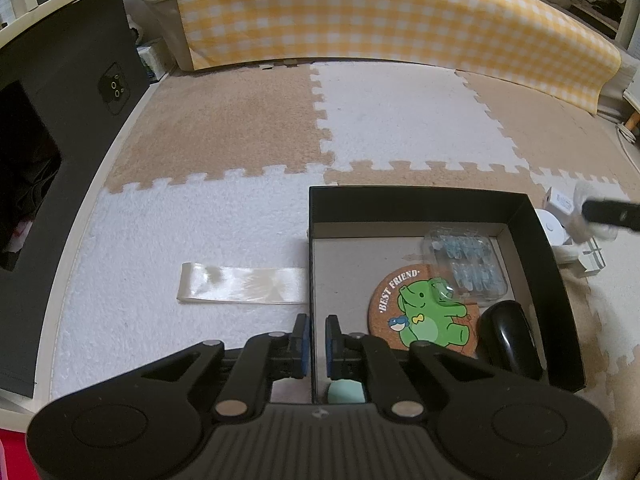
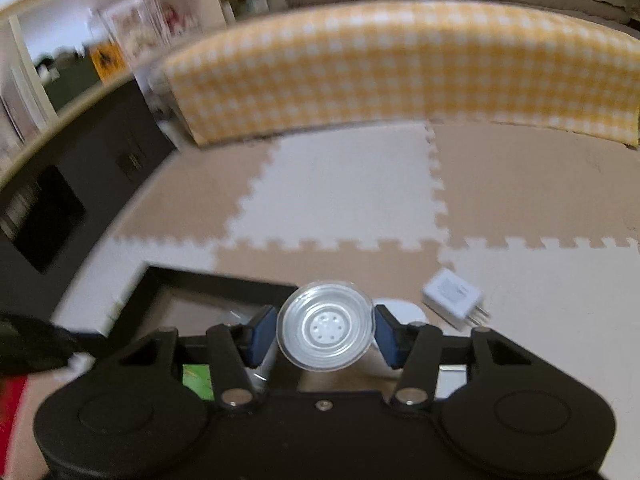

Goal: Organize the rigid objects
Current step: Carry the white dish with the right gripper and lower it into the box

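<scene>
A round clear plastic lid [image 2: 326, 326], or something much like it through the blur, is clamped between the pads of the right hand-held gripper [image 2: 326, 330], just over the black box's [image 1: 536, 240] right wall. The left hand-held gripper [image 1: 316, 344] is pinched narrow on the box's left wall. A cork coaster [image 1: 424, 312], clear blister pack [image 1: 464, 268] and black mouse [image 1: 508, 336] are already stowed inside. A white charger [image 2: 454, 296] is left on the floor mat [image 1: 392, 120] beyond the right wall, so the work is judged partly done.
</scene>
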